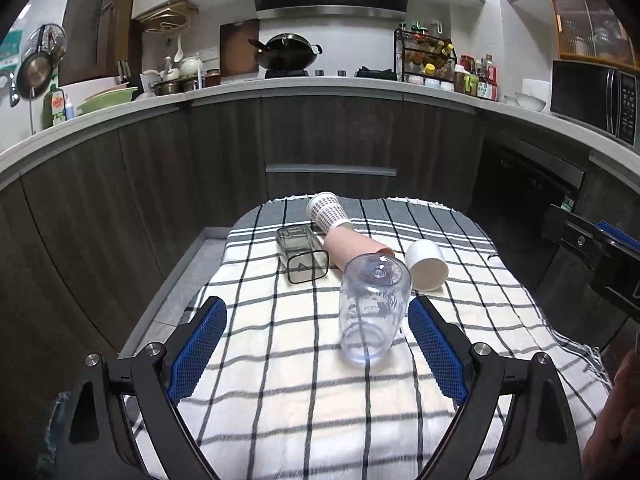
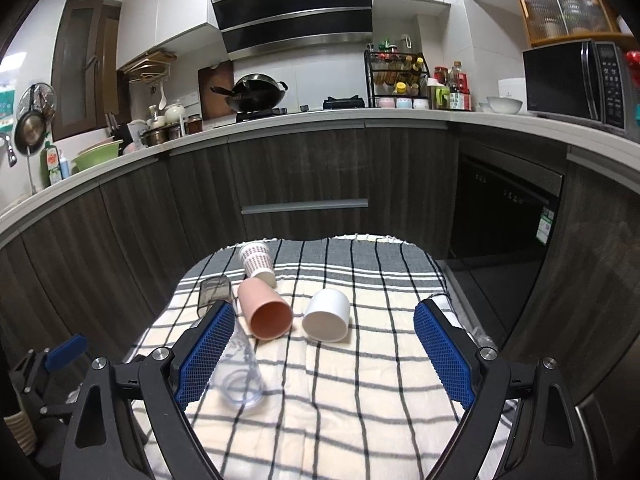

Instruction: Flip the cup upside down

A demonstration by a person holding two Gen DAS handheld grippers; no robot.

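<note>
Several cups lie on their sides on a checked cloth (image 1: 280, 380). A clear plastic cup (image 1: 374, 304) lies nearest, mouth toward me, between the open fingers of my left gripper (image 1: 318, 344), untouched. Behind it lie a pink cup (image 1: 352, 246), a white cup (image 1: 426, 264), a dotted paper cup (image 1: 328, 210) and a square clear glass (image 1: 300, 250). My right gripper (image 2: 324, 352) is open and empty; the pink cup (image 2: 266, 312) and white cup (image 2: 326, 316) lie ahead of it, the clear cup (image 2: 242, 376) by its left finger.
The checked cloth (image 2: 360, 400) covers a small table in front of dark kitchen cabinets (image 1: 320, 140). The dotted paper cup (image 2: 258, 264) and square glass (image 2: 214, 294) lie at the far left. A dishwasher (image 2: 504, 232) stands at right. The left gripper shows at the lower left (image 2: 52, 360).
</note>
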